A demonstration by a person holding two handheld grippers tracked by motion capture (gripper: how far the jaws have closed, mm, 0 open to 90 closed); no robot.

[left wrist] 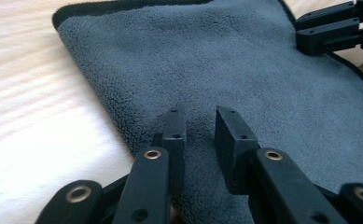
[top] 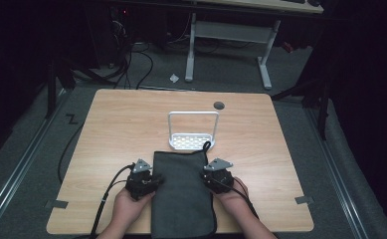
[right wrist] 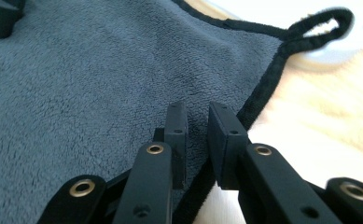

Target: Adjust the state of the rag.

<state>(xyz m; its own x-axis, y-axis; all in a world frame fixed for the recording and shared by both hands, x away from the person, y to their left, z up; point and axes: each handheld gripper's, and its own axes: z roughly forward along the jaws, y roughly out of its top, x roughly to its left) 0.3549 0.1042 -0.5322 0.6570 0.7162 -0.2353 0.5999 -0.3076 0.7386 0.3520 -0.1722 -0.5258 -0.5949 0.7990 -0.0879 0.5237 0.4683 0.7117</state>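
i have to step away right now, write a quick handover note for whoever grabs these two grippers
Left gripper: at the left edge of the grey towel, jaws slightly apart, no fold of cloth visibly pinched.
Right gripper: at the towel's right edge, jaws also narrowly apart, nothing clearly gripped.
Towel: flat on the table, near end hanging over the front edge, hanging loop by the white rack.
Done: towel spread out.
Left: probably grip both edges and fold or lift.

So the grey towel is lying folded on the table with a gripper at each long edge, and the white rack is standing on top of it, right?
Not quite: the white rack stands on the table beyond the grey towel, as the high view shows. The rest holds.
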